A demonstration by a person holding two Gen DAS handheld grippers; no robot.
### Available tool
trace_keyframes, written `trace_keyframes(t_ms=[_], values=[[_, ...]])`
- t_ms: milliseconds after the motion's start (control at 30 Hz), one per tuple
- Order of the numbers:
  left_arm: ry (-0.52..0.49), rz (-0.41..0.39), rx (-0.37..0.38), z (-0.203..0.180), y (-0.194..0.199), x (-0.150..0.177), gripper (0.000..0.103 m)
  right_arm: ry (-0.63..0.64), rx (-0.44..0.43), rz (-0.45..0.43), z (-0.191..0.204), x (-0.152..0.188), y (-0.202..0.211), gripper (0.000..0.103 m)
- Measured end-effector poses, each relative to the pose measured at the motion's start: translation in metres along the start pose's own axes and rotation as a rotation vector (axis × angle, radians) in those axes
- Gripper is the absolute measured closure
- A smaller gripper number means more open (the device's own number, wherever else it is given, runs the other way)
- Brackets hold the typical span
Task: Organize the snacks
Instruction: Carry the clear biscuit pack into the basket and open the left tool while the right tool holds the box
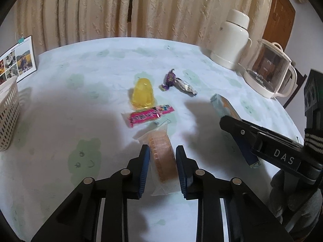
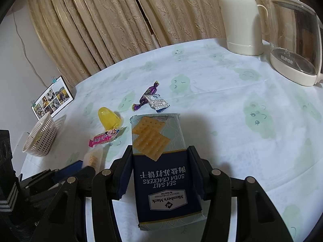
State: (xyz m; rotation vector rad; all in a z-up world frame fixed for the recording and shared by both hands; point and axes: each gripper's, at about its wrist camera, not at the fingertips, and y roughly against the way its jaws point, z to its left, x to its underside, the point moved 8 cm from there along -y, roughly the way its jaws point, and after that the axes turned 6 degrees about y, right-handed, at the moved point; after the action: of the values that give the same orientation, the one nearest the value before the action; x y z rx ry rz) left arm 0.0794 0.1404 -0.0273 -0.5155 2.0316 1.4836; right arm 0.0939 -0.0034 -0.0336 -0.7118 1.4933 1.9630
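My left gripper (image 1: 162, 149) is shut on a clear-wrapped brown biscuit (image 1: 162, 161), its blue pads pressing both long sides just above the table. My right gripper (image 2: 160, 149) is shut on a blue sea salt soda cracker pack (image 2: 159, 161) and holds it above the tablecloth; from the left wrist view that pack (image 1: 224, 106) sits at the right. Loose on the cloth lie a yellow jelly cup (image 1: 142, 94), a pink candy bar (image 1: 149, 116), a purple twisted candy (image 1: 169, 79) and a silver-wrapped sweet (image 1: 185, 85). A white perforated basket (image 2: 41, 139) stands at the left.
A cream thermos (image 1: 230, 40) and a clear electric kettle (image 1: 270, 70) stand at the table's far right. A photo calendar (image 1: 18, 60) leans behind the basket at the far left. Beige curtains hang behind the round table (image 2: 222, 100).
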Motion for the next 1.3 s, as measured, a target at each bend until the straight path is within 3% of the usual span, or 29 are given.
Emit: trace_keyframes(t_ms=[667, 1000, 1300], values=[[0.144, -0.141, -0.088, 0.078, 0.049, -0.042, 0.075, 0.002, 0.001, 0.001, 0.0, 0.0, 0.0, 0.054], [0.217, -0.273, -0.189, 0.145, 0.098, -0.074, 0.075, 0.003, 0.013, 0.007, -0.003, 0.001, -0.003, 0.054], [0.294, -0.336, -0.285, 0.208, 0.123, -0.084, 0.075, 0.007, 0.029, 0.017, -0.002, 0.002, -0.004, 0.054]])
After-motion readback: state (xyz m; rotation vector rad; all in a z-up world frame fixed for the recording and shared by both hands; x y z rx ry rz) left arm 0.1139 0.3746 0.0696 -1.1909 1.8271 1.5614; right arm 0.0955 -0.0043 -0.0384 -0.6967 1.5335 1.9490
